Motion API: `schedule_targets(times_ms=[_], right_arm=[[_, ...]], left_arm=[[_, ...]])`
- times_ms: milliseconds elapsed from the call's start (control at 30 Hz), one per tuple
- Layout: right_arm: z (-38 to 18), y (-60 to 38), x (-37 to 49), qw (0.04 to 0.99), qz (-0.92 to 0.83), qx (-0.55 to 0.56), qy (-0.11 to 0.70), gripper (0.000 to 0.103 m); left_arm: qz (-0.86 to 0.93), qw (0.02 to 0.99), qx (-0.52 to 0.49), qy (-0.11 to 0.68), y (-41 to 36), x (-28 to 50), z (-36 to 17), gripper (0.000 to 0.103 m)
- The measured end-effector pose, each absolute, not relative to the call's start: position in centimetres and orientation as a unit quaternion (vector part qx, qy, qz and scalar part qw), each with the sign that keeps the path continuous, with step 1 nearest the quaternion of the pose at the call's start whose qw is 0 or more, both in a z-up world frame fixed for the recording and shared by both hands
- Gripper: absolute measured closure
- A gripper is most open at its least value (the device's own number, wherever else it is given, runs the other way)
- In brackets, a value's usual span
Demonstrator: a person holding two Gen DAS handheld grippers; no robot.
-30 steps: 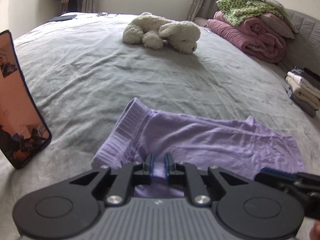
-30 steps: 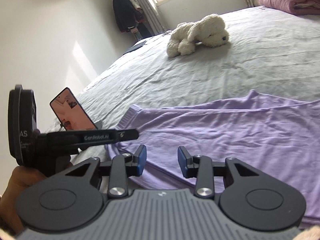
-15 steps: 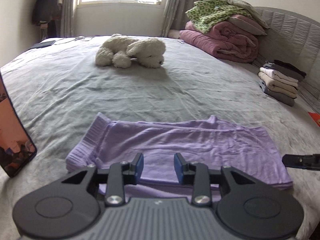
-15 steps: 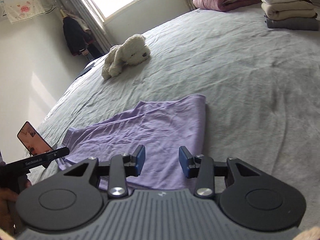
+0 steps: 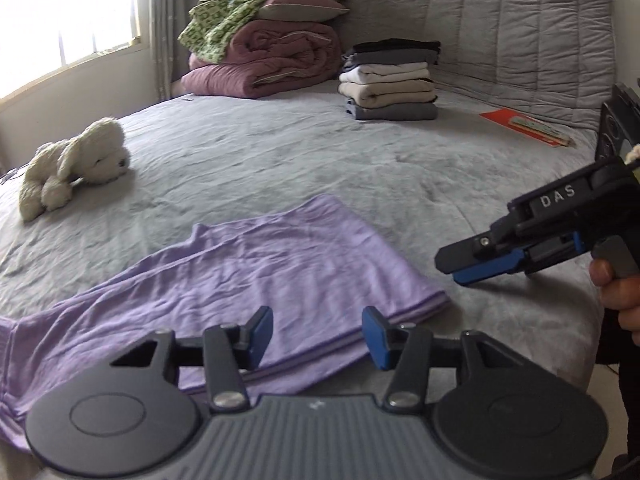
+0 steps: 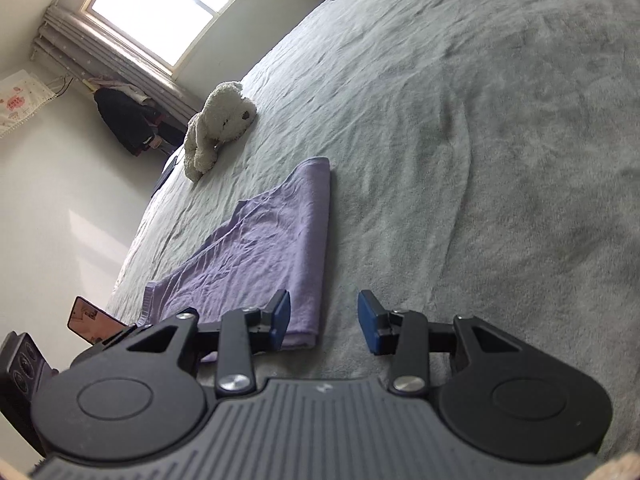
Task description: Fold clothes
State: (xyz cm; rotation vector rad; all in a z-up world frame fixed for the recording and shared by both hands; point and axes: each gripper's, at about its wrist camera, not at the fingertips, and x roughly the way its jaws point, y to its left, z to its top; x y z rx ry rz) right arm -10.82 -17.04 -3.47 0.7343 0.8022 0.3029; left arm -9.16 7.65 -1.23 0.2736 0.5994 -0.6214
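While its jaws are opening, the left gripper (image 5: 317, 336) hovers over the near edge of the purple garment (image 5: 256, 280), nothing pinched between its blue pads (image 5: 262, 330); the cloth lies flat beneath them, not clamped. Just to its right, past the garment's corner, the right gripper (image 5: 478, 268) is seen side-on over bare bedding, gripped by a hand (image 5: 618, 300), with the white letters "DAS" readable on its black body. In its own view the right gripper (image 6: 323, 316) has its jaws standing apart and empty; its left pad (image 6: 280, 314) sits over the near right corner of the garment (image 6: 264, 256), while the other pad is over the grey bedspread (image 6: 480, 160).

That garment is folded into a long strip lying flat on the bed. From the right gripper its long axis runs away and slightly rightward, toward the white plush dog (image 6: 218, 128); from the left gripper it stretches across, from lower left to a squared end at right.

Farther out from the left gripper, ahead and right, a stack of folded clothes (image 5: 390, 80) sits by the quilted headboard (image 5: 500, 20), beside rolled maroon bedding (image 5: 272, 60) topped with a green patterned cloth. A red flat item (image 5: 520, 126) lies further right; its printing is too small to read. Left of the right gripper, a phone (image 6: 94, 318) stands propped with its screen lit.
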Motion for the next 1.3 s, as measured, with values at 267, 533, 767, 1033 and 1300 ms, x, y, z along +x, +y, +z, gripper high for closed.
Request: schedule_targets(times_ms=[267, 533, 767, 1033, 1300], right_arm=[[-4.1, -17.5, -10.7, 0.827, 0.161, 0.374, 0.388, 0.066], [-4.2, -16.8, -9.6, 0.821, 0.163, 0.368, 0.406, 0.094], [-3.0, -17.8, -9.4, 0.800, 0.173, 0.406, 0.407, 0.097], [-2.0, -17.9, -8.6, 0.793, 0.188, 0.410, 0.409, 0.097], [-3.2, -18.8, -6.0, 0.812, 0.168, 0.381, 0.410, 0.068]], left_arm=[[-0.374, 0.872, 0.160, 0.272, 4.5, -10.4, -1.8, 0.052], [-0.385, 0.866, 0.187, 0.257, 3.2, -10.8, -2.1, 0.052], [-0.377, 0.871, 0.213, 0.233, 2.3, -11.4, -2.2, 0.053], [-0.319, 0.884, 0.242, 0.239, 0.4, -10.9, -2.8, 0.093], [-0.288, 0.896, 0.222, 0.256, 0.2, -11.0, -2.5, 0.098]])
